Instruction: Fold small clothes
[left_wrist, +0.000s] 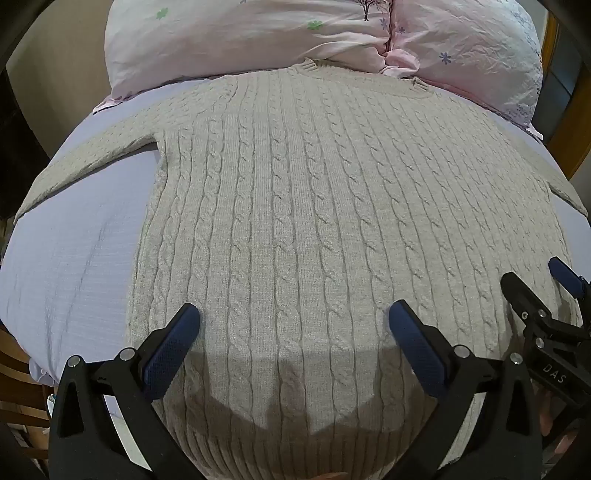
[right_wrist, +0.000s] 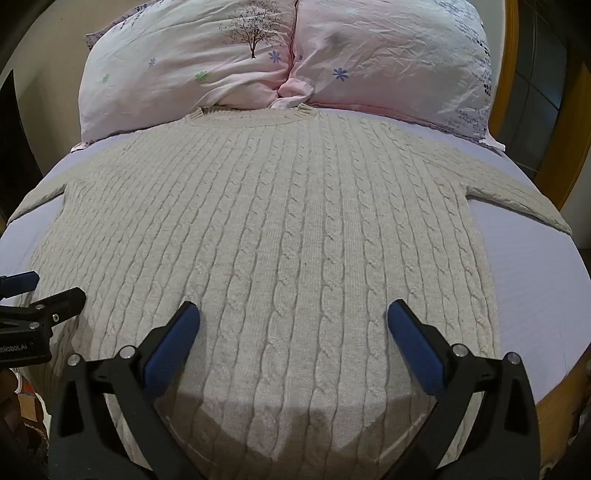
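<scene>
While the cable-knit sweater (left_wrist: 314, 206) is spread flat on the bed (left_wrist: 74, 258), collar toward the pillows (right_wrist: 258, 62), both tools (left tool (left_wrist: 294, 325), right tool (right_wrist: 293, 317)) are held wide open above its hem; a shallow pinch risks catching only one layer.

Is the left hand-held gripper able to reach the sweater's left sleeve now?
Probably yes: the left hand-held gripper is open above the beige cable-knit sweater, and nothing lies on its left sleeve.

beige cable-knit sweater (left_wrist: 295, 206), lilac sheet (left_wrist: 74, 266), pink floral pillows (right_wrist: 207, 62), blue gripper pads (left_wrist: 413, 350).
</scene>
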